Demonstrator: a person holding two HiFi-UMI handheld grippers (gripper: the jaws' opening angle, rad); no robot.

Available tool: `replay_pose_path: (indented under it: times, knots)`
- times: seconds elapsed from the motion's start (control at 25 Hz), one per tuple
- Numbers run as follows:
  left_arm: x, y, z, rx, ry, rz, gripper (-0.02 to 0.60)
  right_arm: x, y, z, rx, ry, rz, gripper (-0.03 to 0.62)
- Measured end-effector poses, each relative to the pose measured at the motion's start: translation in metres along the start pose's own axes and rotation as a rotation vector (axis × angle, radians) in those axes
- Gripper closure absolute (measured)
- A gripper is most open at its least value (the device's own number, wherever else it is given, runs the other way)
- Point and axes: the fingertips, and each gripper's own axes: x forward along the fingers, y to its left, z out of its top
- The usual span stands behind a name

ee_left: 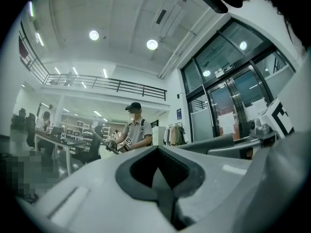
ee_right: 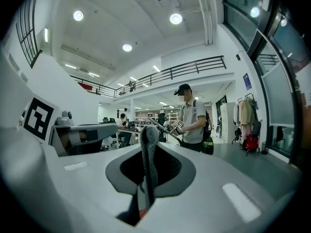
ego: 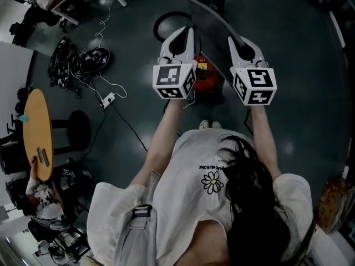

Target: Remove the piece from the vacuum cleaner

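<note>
The red vacuum cleaner [ego: 208, 83] stands on the dark floor, straight below my two hands. Its black hose [ego: 165, 20] loops behind it, and a long dark slanted piece [ego: 213, 33] runs up between the grippers. My left gripper [ego: 184, 33] is held level above the cleaner's left side, jaws together with nothing between them [ee_left: 157, 169]. My right gripper [ego: 235, 40] hovers level on the right; its pads [ee_right: 149, 144] are pressed flat together and hold nothing. Neither gripper touches the cleaner.
A round wooden table [ego: 37, 127] and a black stool [ego: 77, 129] stand at the left, with a power strip [ego: 108, 100], a white cable and a pile of dark gear [ego: 77, 64]. A person in a cap [ee_right: 191, 120] stands ahead; glass doors [ee_left: 233, 103] are at the right.
</note>
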Motion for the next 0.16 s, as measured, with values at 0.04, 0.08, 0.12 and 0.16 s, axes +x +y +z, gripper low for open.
replay_pose_path:
  times: [0.04, 0.08, 0.12, 0.16]
  knots:
    - [0.0003, 0.0002, -0.0011, 0.005, 0.002, -0.001, 0.581, 0.0005, 0.0001, 0.0001, -0.002, -0.002, 0.002, 0.560]
    - [0.0004, 0.0005, -0.0024, 0.009, 0.004, -0.002, 0.581, 0.0009, 0.0003, 0.0002, -0.005, -0.004, 0.003, 0.560]
    - [0.0005, 0.0008, -0.0037, 0.010, 0.006, -0.003, 0.581, 0.0012, 0.0005, 0.0004, -0.008, -0.005, 0.004, 0.560]
    - [0.0006, 0.0012, -0.0050, 0.010, 0.008, -0.003, 0.581, 0.0015, 0.0008, 0.0005, -0.011, -0.007, 0.005, 0.560]
